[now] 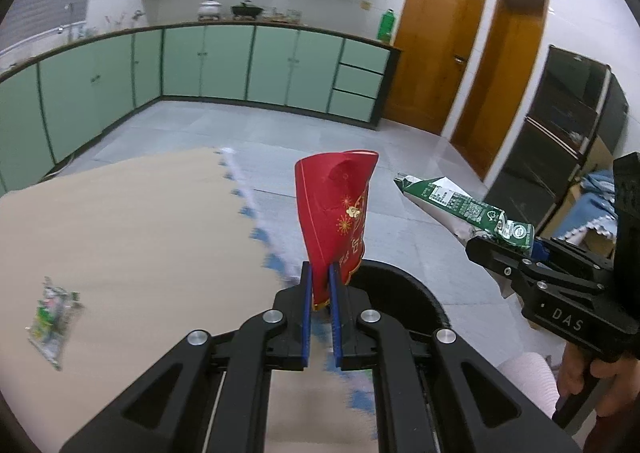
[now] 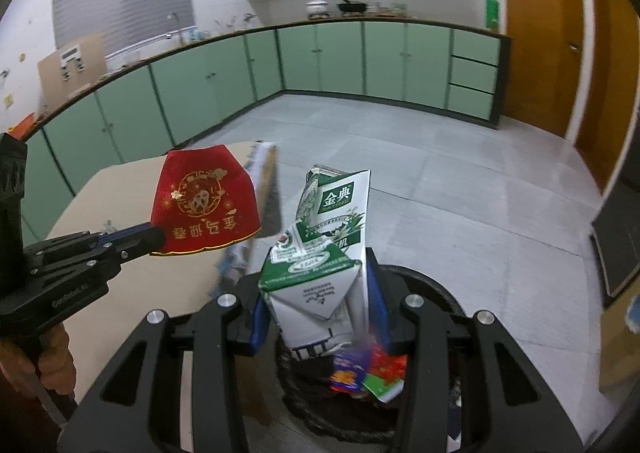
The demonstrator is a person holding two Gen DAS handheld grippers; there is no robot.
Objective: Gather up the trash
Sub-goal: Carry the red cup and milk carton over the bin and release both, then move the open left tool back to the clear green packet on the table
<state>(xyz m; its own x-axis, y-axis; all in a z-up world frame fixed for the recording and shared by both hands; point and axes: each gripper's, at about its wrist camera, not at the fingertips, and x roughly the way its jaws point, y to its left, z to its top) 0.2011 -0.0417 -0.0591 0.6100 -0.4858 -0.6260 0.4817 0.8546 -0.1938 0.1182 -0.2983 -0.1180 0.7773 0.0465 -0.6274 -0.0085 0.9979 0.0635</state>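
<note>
Left wrist: wrapper [image 1: 54,319] on table [image 1: 140,221]

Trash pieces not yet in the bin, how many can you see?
3: red packet in left gripper, milk carton in right gripper, small wrapper on table. Others may be hidden.

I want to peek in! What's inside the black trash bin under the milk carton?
Inside the black trash bin lie colourful wrappers: red, purple and green ones. The milk carton and the right gripper cover part of the inside, so anything deeper stays hidden.
</note>
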